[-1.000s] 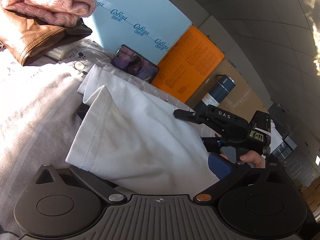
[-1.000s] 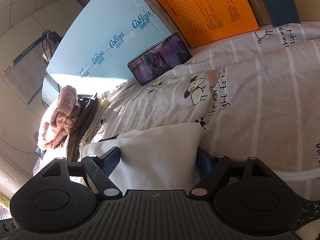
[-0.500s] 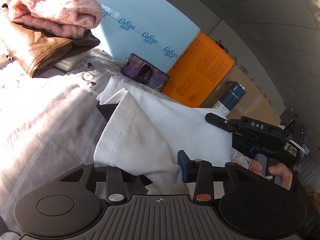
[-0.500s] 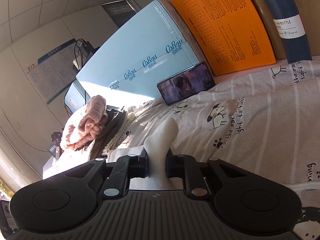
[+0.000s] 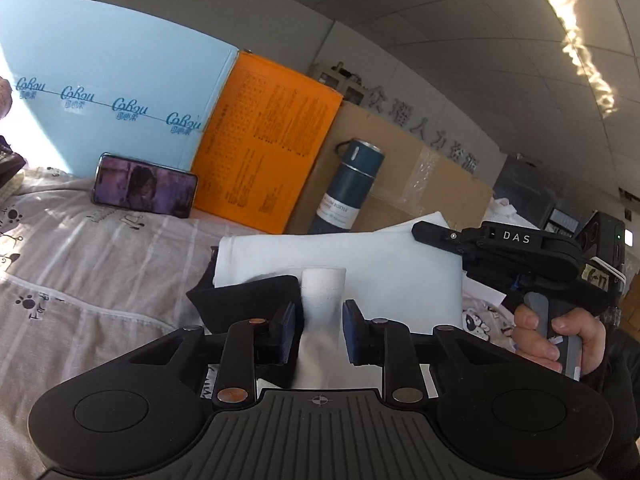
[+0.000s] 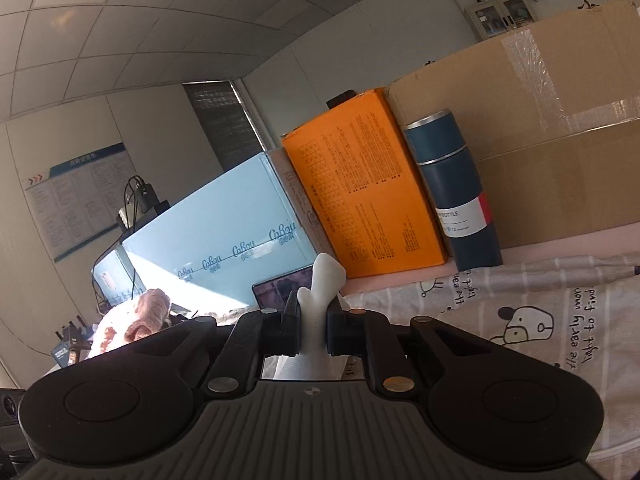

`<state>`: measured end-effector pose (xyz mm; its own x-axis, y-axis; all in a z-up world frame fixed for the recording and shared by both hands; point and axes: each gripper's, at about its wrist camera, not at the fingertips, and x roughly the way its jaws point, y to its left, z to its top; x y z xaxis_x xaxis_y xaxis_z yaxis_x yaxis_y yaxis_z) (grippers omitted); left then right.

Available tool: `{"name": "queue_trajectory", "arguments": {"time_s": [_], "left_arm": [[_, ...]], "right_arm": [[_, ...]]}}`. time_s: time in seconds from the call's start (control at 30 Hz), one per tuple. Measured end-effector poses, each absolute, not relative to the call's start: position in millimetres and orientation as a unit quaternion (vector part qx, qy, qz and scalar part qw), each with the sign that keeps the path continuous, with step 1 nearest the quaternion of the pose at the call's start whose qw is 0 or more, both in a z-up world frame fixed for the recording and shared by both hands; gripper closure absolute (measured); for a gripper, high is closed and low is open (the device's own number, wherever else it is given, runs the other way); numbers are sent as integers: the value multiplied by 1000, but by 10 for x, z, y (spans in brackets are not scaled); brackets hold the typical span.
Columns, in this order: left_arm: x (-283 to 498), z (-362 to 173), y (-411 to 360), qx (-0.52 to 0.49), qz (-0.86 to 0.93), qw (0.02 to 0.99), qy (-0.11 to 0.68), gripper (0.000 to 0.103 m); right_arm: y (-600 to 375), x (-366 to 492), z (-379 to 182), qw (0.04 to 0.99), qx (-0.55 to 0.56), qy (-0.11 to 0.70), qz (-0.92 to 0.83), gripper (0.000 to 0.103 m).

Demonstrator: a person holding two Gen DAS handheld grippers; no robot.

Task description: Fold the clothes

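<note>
Both grippers pinch the white garment (image 5: 360,268)

Left gripper (image 5: 319,332) clamps a hem fold; right gripper (image 6: 313,326), gripped by a hand (image 5: 560,336), squeezes bunched cloth, raised above the bedsheet (image 5: 100,280)

A bed sheet (image 5: 100,264), grey with pale stripes and cartoon dog prints, covers the surface. On it lies a white garment (image 5: 360,264) at the centre, over a black cloth (image 5: 244,300). At ten o'clock a phone (image 5: 144,190) leans on a light blue box (image 5: 112,92). At twelve o'clock stand an orange box (image 5: 268,148) and a blue bottle (image 5: 348,188), with a cardboard box (image 5: 420,184) behind.
</note>
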<state>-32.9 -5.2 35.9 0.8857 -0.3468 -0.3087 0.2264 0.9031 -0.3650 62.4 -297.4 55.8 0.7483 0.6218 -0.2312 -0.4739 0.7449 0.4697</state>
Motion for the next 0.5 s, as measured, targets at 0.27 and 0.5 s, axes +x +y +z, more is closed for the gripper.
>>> {"name": "queue_trajectory", "arguments": {"time_s": [0.27, 0.5], "left_arm": [[-275, 120, 277, -200, -50, 946, 252, 21], [-226, -142, 505, -337, -84, 888, 301, 18]], "right_arm": [[-3307, 900, 46, 900, 250, 258, 247, 92], [-3423, 1014, -231, 885, 282, 312, 201, 91]]}}
